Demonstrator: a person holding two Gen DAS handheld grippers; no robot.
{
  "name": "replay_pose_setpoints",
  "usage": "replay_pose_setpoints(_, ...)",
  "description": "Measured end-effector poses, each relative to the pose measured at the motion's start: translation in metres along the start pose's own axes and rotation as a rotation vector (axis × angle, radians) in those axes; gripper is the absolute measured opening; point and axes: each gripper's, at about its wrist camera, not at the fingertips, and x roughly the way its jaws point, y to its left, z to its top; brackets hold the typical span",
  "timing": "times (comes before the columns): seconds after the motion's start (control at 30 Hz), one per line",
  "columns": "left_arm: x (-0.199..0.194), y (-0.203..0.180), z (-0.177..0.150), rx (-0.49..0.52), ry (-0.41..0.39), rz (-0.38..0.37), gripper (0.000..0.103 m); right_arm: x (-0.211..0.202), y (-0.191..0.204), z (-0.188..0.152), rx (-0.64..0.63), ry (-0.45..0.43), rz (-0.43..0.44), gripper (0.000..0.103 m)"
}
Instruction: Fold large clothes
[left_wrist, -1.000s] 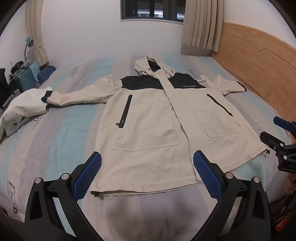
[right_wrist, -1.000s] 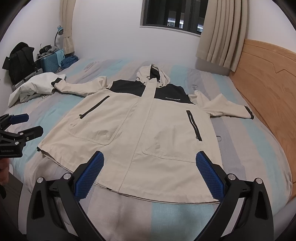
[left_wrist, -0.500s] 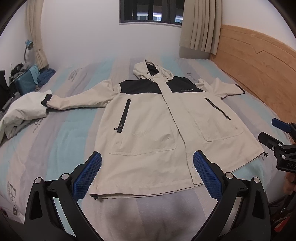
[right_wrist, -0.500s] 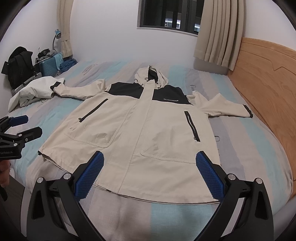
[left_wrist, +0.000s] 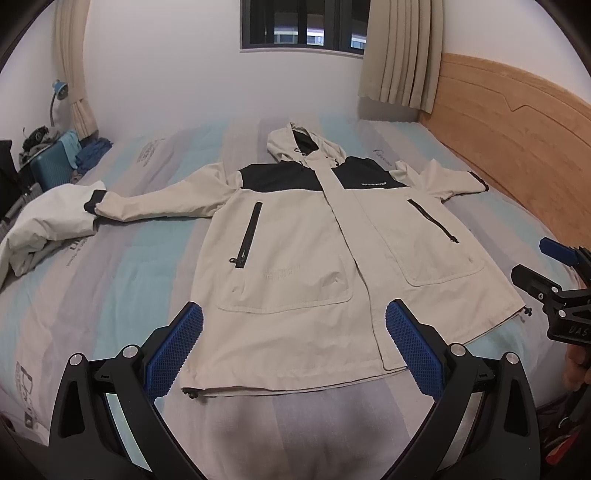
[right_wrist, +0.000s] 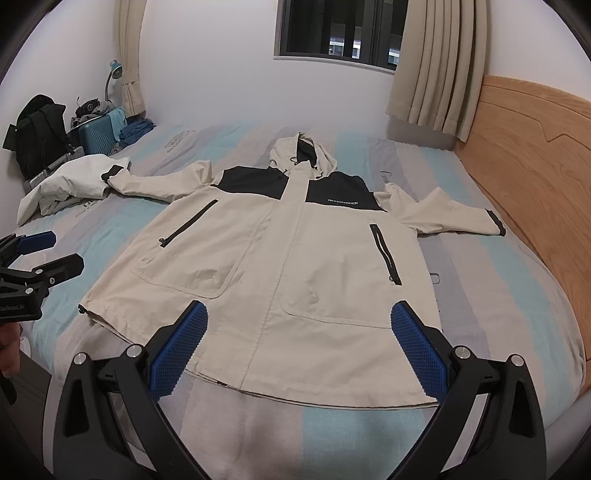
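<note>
Two grippers hover above the foot edge of the bed (left_wrist: 110, 266), and neither holds anything. The left gripper (left_wrist: 293, 343) has its blue fingers (left_wrist: 173, 350) spread wide, and between them shows the hem of the jacket (left_wrist: 295, 258). The right gripper (right_wrist: 299, 341) is spread just as wide over the other half of the hem; it also shows at the right edge of the left view.

The jacket lies face up and flat in the middle of the bed, zipped or closed down the front, hood (right_wrist: 295, 151) pointing to the far edge under the window. Both sleeves are stretched out sideways: the left sleeve (left_wrist: 155, 201) runs toward the left edge of the bed, its cuff touching a crumpled white garment (left_wrist: 44, 225) there, and the right sleeve (right_wrist: 450, 218) reaches toward the headboard (right_wrist: 535, 166) side.

Judging by this, the spreading-out looks finished and no fold has yet been made, so the task appears to be at its very start. The first fold probably calls for bringing a sleeve in over the chest, or taking one side of the body at hem and shoulder and laying it toward the middle. Either way a gripper would have to drop to the cloth and pinch only the jacket, not the striped sheet under it. The stiff-looking fabric should hold a crease fairly well, though the hood may bulk up.
</note>
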Motion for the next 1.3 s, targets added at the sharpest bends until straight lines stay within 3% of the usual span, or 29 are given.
replay_pose_setpoints(1.3,0.000,0.005,0.005,0.009,0.013,-0.004,0.097,-0.001,0.011,0.008,0.016,0.010,-0.003,0.096)
